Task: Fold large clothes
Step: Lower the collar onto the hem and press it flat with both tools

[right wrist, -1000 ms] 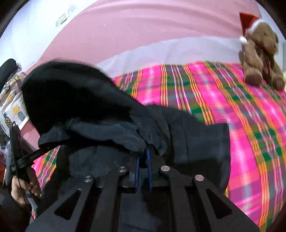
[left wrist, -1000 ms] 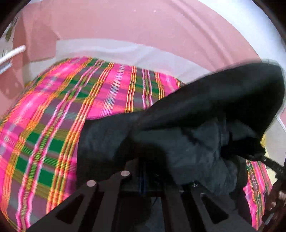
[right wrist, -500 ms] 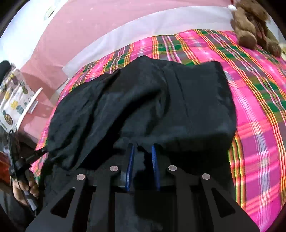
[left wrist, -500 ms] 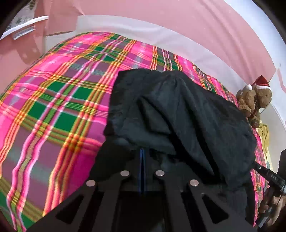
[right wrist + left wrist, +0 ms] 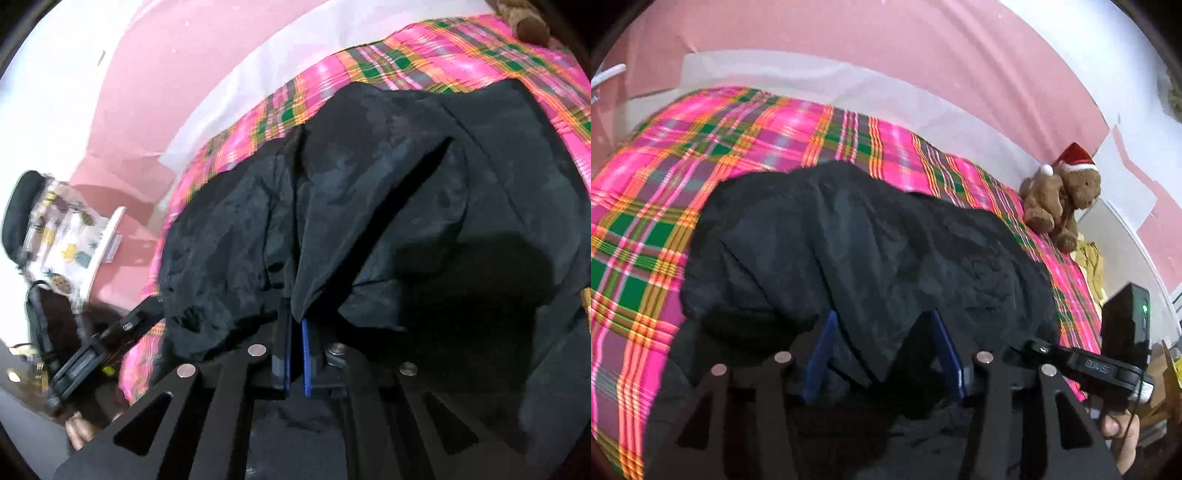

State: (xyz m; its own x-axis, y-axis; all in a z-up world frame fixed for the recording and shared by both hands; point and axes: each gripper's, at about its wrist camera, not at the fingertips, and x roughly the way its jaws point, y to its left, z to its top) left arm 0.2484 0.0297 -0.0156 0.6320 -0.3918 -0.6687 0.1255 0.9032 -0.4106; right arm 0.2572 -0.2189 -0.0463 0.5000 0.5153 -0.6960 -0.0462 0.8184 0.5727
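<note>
Left wrist view shows the bed [image 5: 768, 140] with its pink, green and orange checked cover filling most of the picture, and the pink wall [image 5: 923, 55] with a white strip behind it. On the cover lies the big black garment [image 5: 868, 251], heaped in soft folds near the front edge of the bed, with its near part hanging over that edge and hiding the cover there. A brown teddy bear [image 5: 1060, 199] in a red hat sits at the far right corner of the bed. The left gripper [image 5: 882, 354] has its blue fingers [image 5: 820, 354] spread wide, with a fold of black cloth lying loose between them and not pinched. Half a second ago these fingers were pressed together on the cloth, so they have let go. At the right edge the other tool's black body shows, with part of a hand under it. In the right wrist view the garment [image 5: 406, 192] covers nearly the whole bed [image 5: 424, 55], and its lower right part is so dark that the folds there are hard to make out. The bear is cut off at the top right corner. The right gripper [image 5: 295, 354] has its blue fingers [image 5: 306, 354] close together, and a fold of the black cloth goes down into the thin gap and is held there. Half a second ago this gap was wider. The far edge of the garment now looks closer to the wall side of the bed.
</note>
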